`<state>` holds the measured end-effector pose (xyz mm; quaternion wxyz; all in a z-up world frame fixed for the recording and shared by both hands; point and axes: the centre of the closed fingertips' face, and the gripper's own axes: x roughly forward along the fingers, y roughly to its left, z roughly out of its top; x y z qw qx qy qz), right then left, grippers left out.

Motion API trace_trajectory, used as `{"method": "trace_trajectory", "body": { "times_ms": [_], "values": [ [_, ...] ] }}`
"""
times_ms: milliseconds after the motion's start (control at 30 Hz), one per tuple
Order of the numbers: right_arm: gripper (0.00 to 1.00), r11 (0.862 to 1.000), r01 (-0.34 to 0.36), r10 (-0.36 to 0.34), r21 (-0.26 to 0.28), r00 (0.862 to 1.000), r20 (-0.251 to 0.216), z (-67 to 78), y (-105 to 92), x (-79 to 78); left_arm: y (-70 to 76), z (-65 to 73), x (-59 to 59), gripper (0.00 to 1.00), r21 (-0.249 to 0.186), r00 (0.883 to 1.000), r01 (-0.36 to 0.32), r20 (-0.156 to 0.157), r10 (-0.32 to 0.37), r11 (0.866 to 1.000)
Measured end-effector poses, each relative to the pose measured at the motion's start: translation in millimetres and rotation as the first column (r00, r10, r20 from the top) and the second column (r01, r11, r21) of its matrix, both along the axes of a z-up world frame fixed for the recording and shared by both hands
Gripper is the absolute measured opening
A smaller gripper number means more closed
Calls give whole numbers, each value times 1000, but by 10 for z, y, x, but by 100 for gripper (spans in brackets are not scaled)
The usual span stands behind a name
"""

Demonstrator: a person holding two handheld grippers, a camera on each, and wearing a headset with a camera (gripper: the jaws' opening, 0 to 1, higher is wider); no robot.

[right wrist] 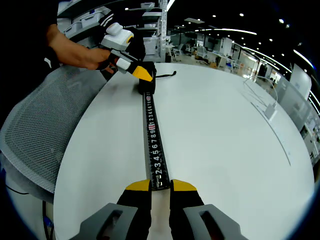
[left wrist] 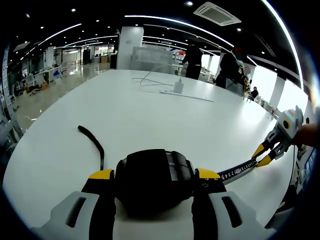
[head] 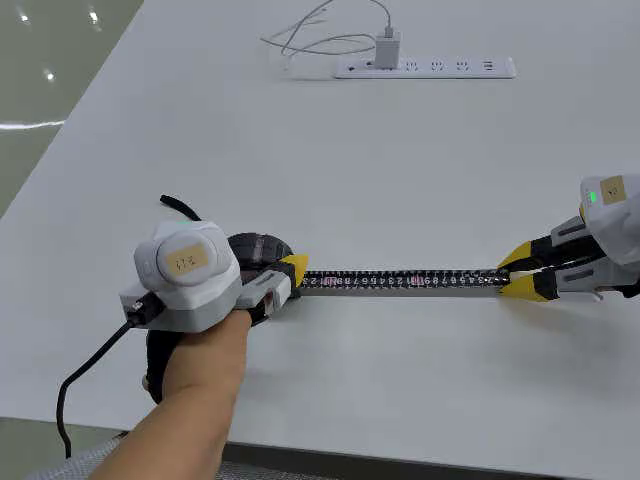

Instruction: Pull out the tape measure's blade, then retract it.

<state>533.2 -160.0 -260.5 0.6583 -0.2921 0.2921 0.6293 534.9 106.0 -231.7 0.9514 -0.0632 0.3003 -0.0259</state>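
Blade lying stretched across the worktop (head: 350,170), both ends being held

The left tongs (left wrist: 155,175) are clamping the black tape measure case (head: 258,250) at the near left; the right tongs (head: 522,272) are pinching together on the tip of the blade (head: 400,280) at the right; the blade is running flat between them. Judging from this, a sudden release at the right is risking the spring whipping the blade back and slamming its tip into the case; a loosening left hold is risking the case skidding or twisting, and the blade kinking.
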Motion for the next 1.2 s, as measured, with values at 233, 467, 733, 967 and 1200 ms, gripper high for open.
{"method": "trace_trajectory", "body": {
  "times_ms": [233, 467, 733, 967, 1200],
  "values": [
    [9, 1000, -13, 13, 7, 1000, -1, 6, 75, -2, 0, -2, -4, 57, -2, 1000, 2, -5, -2, 1000],
    [8, 1000, -17, 17, 18, 1000, -5, 10, 141, -7, -5, -2, -6, 57, -4, 1000, 4, -4, -4, 1000],
    [8, 1000, -18, 18, 24, 1000, -8, 6, 192, -5, -3, -5, -2, 57, -5, 1000, 6, -4, -6, 1000],
    [8, 999, -29, 30, 34, 999, -11, -1, 293, -12, 7, -15, 3, 57, -6, 1000, 5, -4, -5, 1000],
    [8, 998, -37, 38, 44, 999, -15, 9, 376, -21, 13, -23, 8, 57, -6, 1000, 6, -5, -6, 1000]
  ]
}}
